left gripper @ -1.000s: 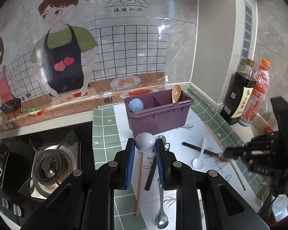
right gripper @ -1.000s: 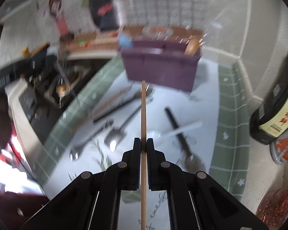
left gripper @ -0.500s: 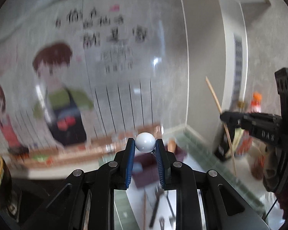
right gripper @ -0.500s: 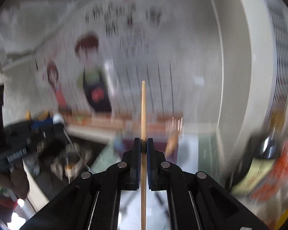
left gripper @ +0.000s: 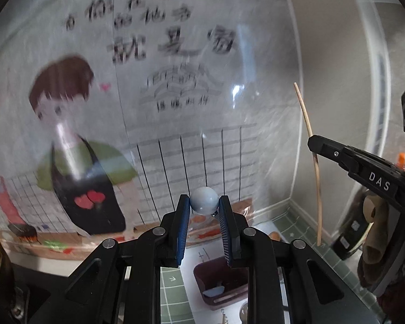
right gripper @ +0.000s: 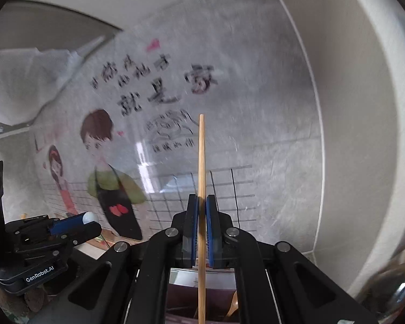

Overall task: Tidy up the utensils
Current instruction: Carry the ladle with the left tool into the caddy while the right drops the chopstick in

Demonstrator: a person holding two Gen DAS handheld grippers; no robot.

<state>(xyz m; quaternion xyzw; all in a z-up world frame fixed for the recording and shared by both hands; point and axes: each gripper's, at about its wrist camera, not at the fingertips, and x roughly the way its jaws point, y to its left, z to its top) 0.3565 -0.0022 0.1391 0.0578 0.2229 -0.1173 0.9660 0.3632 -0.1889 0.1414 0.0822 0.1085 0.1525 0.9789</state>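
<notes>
— What stands in our way below?
— The purple caddy [left gripper: 220, 283] sits low between our left jaws, open-topped, with a wooden spoon [right gripper: 233, 306] leaning in its right part.
— And to the right?
— The right gripper [left gripper: 311, 145] with its upright chopstick [left gripper: 310, 156], then dark bottles [left gripper: 349, 232] near the corner wall.
— Far side?
— The decorated wall [right gripper: 270, 108]; open air before it.
</notes>
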